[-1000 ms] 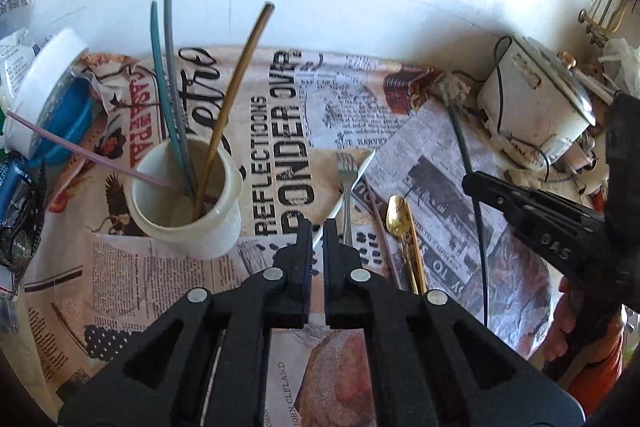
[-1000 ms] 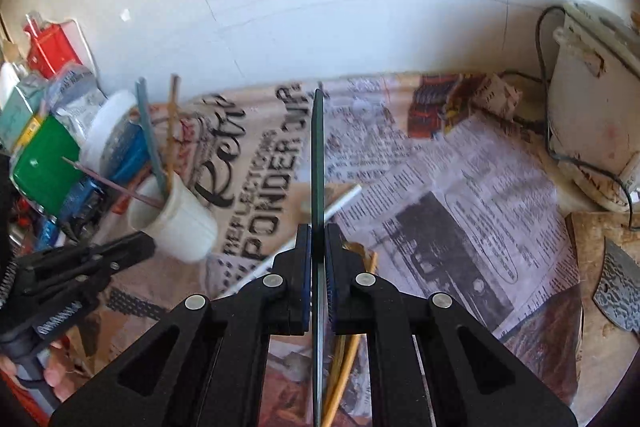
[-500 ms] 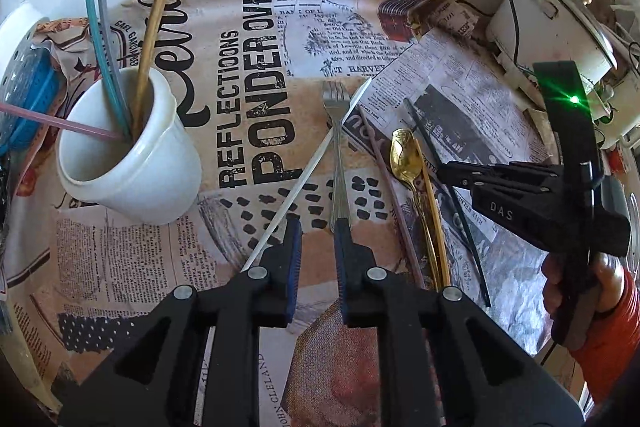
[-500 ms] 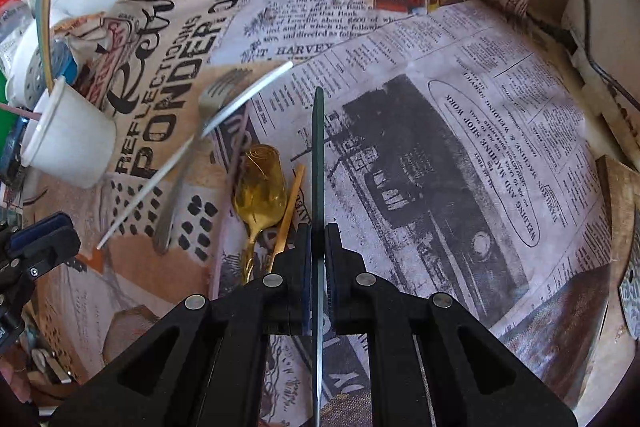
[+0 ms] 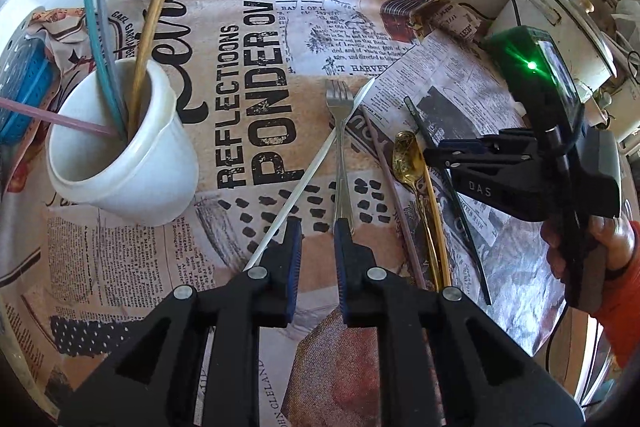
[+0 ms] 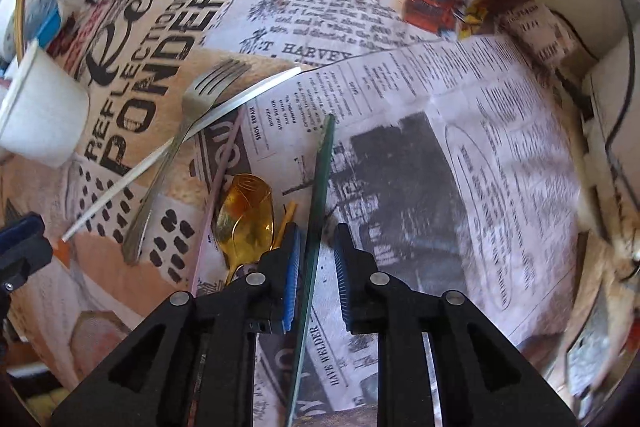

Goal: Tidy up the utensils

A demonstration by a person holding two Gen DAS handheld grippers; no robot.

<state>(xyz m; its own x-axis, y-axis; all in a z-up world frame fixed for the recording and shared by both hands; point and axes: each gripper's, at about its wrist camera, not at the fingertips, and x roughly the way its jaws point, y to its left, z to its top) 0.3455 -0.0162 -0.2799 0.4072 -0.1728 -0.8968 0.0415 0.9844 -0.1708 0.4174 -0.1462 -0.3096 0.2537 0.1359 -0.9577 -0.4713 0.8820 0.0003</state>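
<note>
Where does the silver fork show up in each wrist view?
Left wrist: the silver fork lies at centre, tines toward the wall, just ahead of the left gripper.
Right wrist: fork sits left of centre, slanted.
Shared landmark: the white straw crossing it.

The right gripper [image 6: 316, 251] is pointing down at the newspaper-print cloth [image 6: 460, 131], and its jaws have just been opening, so the dark green straw [image 6: 320, 187] is lying loose between the blue pads, not pinched. Just left of it a gold spoon [image 6: 246, 215], a pinkish straw [image 6: 222, 171], a fork [image 6: 182, 147] and a white straw [image 6: 180, 147] are lying together. A white cup [image 6: 40, 123] is sitting far left.
</note>
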